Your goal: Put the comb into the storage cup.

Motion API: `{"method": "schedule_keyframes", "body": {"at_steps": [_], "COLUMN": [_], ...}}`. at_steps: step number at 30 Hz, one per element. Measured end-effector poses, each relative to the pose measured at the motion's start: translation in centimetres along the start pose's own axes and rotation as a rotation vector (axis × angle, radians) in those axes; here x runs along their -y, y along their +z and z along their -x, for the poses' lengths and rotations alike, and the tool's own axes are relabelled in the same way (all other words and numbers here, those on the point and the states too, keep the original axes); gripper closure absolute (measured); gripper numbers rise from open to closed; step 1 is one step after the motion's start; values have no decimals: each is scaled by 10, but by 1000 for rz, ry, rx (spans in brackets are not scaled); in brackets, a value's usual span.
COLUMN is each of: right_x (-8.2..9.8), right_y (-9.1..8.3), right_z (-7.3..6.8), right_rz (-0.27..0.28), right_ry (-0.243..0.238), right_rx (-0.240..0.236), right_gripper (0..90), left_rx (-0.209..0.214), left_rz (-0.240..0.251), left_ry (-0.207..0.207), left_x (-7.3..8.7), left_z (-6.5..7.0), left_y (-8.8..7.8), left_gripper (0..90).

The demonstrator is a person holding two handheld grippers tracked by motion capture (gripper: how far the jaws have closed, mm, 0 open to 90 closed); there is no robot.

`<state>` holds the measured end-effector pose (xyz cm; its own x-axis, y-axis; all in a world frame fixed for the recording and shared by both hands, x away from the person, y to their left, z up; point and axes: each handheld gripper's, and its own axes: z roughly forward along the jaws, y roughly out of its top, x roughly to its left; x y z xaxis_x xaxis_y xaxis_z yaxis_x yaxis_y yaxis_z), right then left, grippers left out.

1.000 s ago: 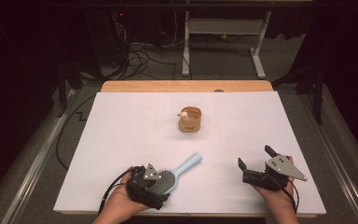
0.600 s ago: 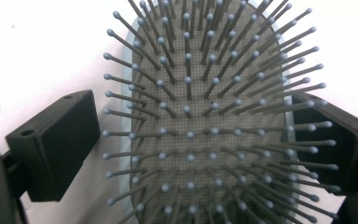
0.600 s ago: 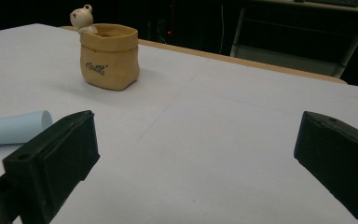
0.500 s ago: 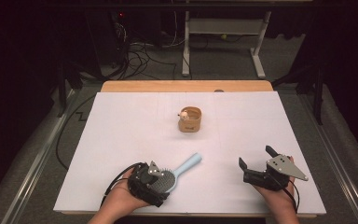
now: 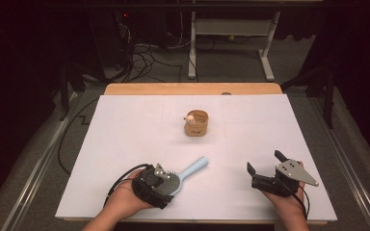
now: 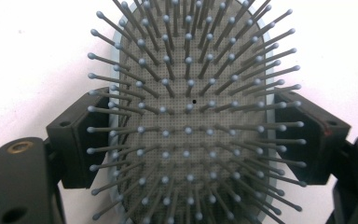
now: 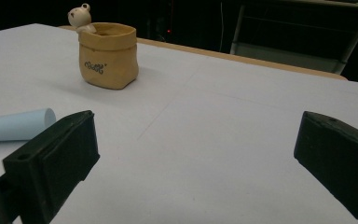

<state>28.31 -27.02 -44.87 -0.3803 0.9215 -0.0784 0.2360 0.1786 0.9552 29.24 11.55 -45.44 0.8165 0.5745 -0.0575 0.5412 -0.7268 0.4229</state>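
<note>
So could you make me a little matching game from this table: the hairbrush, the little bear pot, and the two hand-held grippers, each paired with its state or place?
Things:
1. hairbrush
2. bear pot
3. left gripper
4. right gripper

States or places:
A. jaws wide apart, nothing between them
B. stands alone in the middle of the white table
C. lies bristles up, pale blue handle pointing toward the pot
D. jaws closed on the sides of the brush head

Pairs: 1-C, 2-B, 3-D, 4-A
</note>
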Motion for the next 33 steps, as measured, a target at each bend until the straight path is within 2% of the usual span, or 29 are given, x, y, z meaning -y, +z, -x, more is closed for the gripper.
{"method": "schedule_keyframes", "body": {"at_steps": [9,25,33], "right_x": [0,1,1], "right_y": [0,0,-1], "right_z": [0,0,0], "right_rz": [-1,-3,4], "right_ry": [5,11,18], "right_rx": [-1,-6,-5], "right_gripper": [2,2,2], "left_rx": [6,8,21], "left_rz": [-48,-75,-75], "left_ry": [12,24,44], "left_x": [-6,-9,-9], "left_z": [-1,-1,-3], "left_y": [0,-1,-3], "left_gripper": [193,201,202]}}
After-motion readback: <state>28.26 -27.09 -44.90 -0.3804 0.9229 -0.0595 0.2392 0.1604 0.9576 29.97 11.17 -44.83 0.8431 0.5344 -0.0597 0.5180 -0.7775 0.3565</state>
